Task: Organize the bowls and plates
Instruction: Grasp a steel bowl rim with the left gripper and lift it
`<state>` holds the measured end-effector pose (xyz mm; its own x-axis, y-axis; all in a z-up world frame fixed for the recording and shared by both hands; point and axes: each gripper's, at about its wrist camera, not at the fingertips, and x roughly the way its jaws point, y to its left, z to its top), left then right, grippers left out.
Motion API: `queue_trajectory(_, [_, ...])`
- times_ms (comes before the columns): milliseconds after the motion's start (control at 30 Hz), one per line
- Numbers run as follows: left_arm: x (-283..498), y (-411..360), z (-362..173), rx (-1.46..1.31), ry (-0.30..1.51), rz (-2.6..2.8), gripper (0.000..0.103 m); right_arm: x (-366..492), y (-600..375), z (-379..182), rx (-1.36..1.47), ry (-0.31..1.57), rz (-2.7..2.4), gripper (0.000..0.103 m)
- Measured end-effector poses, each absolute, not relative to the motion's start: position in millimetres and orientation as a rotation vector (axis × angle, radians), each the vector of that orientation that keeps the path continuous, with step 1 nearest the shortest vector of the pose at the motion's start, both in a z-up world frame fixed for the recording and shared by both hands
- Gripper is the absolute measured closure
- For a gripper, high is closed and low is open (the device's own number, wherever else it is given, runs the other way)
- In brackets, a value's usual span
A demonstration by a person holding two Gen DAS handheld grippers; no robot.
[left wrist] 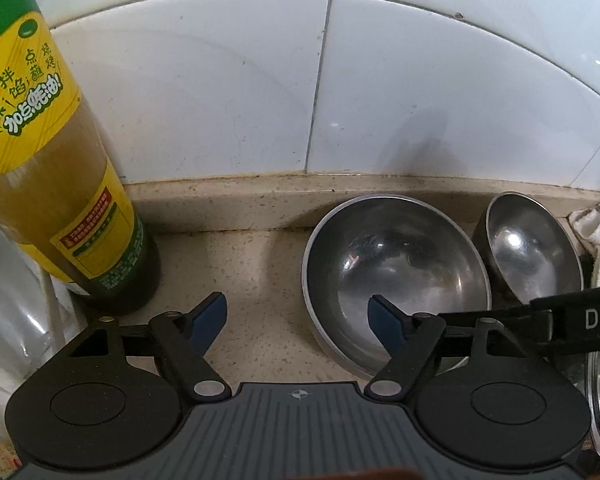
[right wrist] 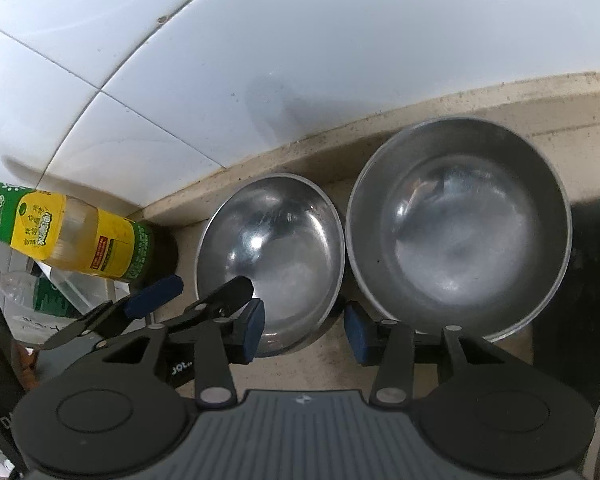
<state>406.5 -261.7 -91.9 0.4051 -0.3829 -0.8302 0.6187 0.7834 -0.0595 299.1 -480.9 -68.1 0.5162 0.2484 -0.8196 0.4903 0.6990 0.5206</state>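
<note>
Two steel bowls sit side by side on a speckled beige tabletop [left wrist: 256, 264] against a white tiled wall [left wrist: 228, 92]: in the right wrist view the left bowl [right wrist: 270, 248] fills the centre and the right bowl [right wrist: 458, 232] the centre right. The left hand-held gripper [left wrist: 298, 320], low in its own view, is spread wide with one blue pad over the left bowl's near rim, gripping nothing. The right hand-held gripper [right wrist: 306, 330], at the bottom centre, stands partly open and empty near the bowls, while a yellow-labelled bottle [left wrist: 60, 168] stands at the left.
</note>
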Motion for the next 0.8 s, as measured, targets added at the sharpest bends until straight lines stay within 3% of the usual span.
queue_trajectory(200, [410,-267,-98,0.304,0.969,-0.663,0.033,303,-474,-69,0.782,1.046,-0.173,0.061])
queue_trajectory(267, [412,-268,-103,0.293,0.985,-0.673,0.043,304,-471,-70,0.767,1.038,-0.173,0.062])
queue_trajectory(333, [411,-272,-107,0.308,0.998,-0.692,0.049,305,-468,-71,0.740,1.035,-0.166,0.070])
queue_trajectory(433, [405,-274,-110,0.328,0.998,-0.725,0.050,304,-466,-75,0.717,1.041,-0.145,0.080])
queue_trajectory(567, [401,-267,-106,0.328,0.996,-0.749,0.058,299,-462,-79,0.703,1.068,-0.127,0.082])
queue_trajectory(800, [383,-252,-97,0.343,0.989,-0.771,0.058,281,-454,-69,0.679,1.076,-0.093,0.083])
